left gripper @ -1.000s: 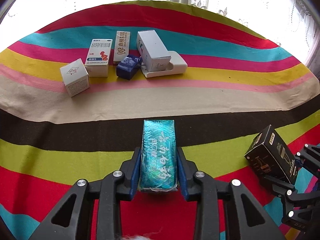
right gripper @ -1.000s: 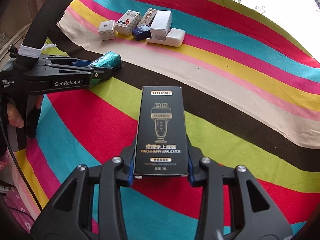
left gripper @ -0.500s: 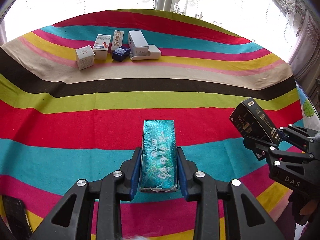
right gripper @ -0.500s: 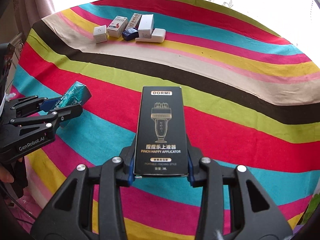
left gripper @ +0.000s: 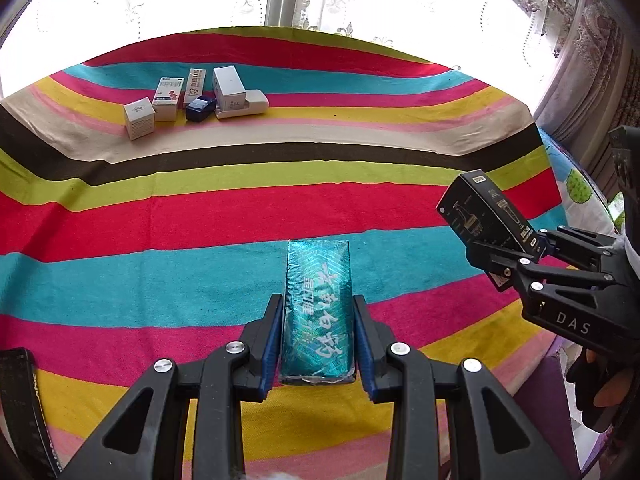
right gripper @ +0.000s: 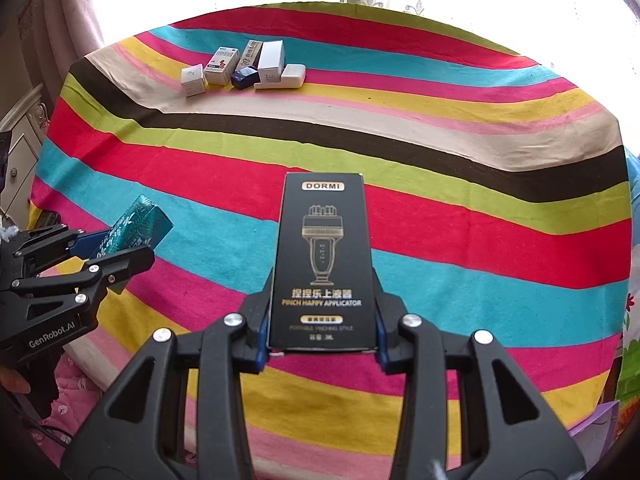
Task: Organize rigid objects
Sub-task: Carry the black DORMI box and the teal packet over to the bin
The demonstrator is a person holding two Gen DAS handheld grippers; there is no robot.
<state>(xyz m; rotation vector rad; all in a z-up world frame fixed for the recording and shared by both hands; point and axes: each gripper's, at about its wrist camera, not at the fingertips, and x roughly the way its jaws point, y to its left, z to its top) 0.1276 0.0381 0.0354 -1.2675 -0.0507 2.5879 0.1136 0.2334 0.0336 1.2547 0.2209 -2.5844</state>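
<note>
My left gripper (left gripper: 318, 312) is shut on a shiny teal box (left gripper: 318, 300), which it holds above the near part of a striped tablecloth (left gripper: 200, 208). My right gripper (right gripper: 322, 292) is shut on a black DORMI box (right gripper: 322, 256), also held in the air. The black box (left gripper: 486, 214) shows at the right of the left wrist view, and the teal box (right gripper: 138, 228) at the left of the right wrist view. Far across the cloth lies a cluster of small boxes: a white cube (left gripper: 139, 117), a white-and-red box (left gripper: 168, 98), a dark blue box (left gripper: 200, 109) and a tall white box (left gripper: 230, 88).
A white flat case (left gripper: 248, 106) lies under the tall white box. Bright curtained windows stand behind the table. A dark flat object (left gripper: 20, 400) lies at the near left edge. A white cabinet (right gripper: 20, 148) stands left of the table, and a hand (left gripper: 600, 384) grips the right handle.
Both grippers have pulled back from the box cluster towards the near side of the table, each still holding its box. The cluster now looks much smaller and farther.
</note>
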